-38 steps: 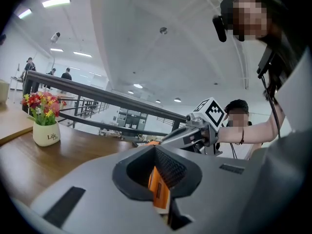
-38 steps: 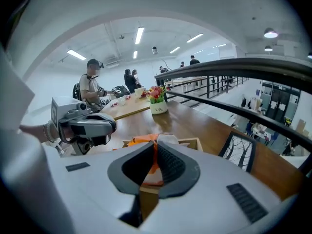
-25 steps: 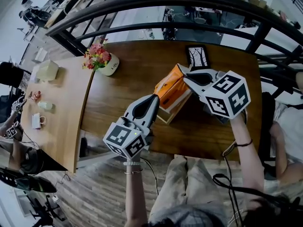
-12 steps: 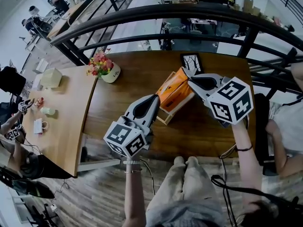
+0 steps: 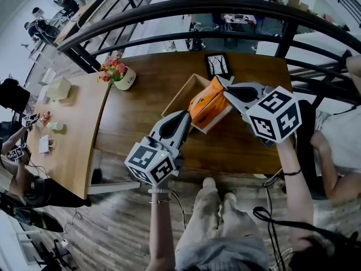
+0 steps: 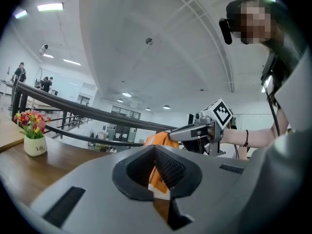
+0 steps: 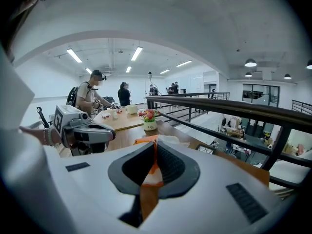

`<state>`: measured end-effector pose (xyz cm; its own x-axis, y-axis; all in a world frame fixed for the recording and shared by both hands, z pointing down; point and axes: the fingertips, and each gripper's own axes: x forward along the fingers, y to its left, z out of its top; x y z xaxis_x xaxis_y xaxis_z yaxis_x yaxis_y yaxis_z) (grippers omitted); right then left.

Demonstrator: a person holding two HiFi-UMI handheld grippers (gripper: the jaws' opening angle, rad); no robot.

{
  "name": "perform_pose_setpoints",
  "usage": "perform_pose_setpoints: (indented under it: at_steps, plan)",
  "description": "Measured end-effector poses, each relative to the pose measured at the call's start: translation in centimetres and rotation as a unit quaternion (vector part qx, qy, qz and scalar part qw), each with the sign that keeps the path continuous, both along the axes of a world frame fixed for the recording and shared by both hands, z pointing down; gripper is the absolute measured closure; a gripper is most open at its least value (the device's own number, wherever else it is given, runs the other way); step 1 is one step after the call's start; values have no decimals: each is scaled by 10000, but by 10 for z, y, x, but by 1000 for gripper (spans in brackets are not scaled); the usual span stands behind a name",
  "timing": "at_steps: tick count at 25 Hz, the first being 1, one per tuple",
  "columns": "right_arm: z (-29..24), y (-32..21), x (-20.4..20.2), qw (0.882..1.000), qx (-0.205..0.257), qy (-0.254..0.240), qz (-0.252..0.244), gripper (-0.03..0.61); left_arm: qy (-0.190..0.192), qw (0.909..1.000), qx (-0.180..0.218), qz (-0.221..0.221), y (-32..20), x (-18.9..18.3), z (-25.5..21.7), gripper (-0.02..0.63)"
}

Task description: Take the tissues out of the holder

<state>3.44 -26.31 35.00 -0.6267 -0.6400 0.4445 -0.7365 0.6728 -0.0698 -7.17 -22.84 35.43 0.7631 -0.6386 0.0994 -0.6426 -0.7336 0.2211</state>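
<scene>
Tissues first: the orange plastic-wrapped tissue pack (image 5: 207, 103) sits tilted at the right end of the open light wooden holder (image 5: 179, 92), on the dark brown wooden desk (image 5: 135, 117). My right hand-held gripper (image 5: 223, 89) is clamped on the pack's upper edge, with a thin fold of orange wrap between its jaws. My left hand-held gripper (image 5: 185, 116) is closed on the holder's near wall, just beside the pack.

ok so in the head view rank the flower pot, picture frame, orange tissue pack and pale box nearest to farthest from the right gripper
1. orange tissue pack, held by the right gripper
2. picture frame, just beyond it
3. flower pot, well to the left
4. pale box, farthest left
</scene>
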Motion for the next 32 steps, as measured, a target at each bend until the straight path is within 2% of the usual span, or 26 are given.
perform_pose_setpoints:
  at_steps: [5, 15, 20, 25, 27, 32]
  plan:
    - [6, 22, 22, 10000, -41, 69, 13, 548, -16, 9999, -100, 3, 32, 24, 5, 606]
    - [52, 50, 39, 9996, -175, 221, 85, 548, -114, 9991, -402, -51, 72, 40, 43, 606]
    - [73, 62, 62, 9983, -206, 366, 414, 548, -116, 9980, -608, 83, 90, 52, 58, 606]
    - [96, 72, 87, 9958, -272, 192, 852, 548, -123, 9968, -751, 233, 95, 66, 77, 606]
    - [99, 75, 95, 9945, -242, 74, 1021, 548, -97, 9962, -807, 316, 97, 73, 83, 606]
    - [112, 87, 106, 9913, -72, 187, 1302, 548, -101, 9942, -965, 454, 101, 85, 102, 606]
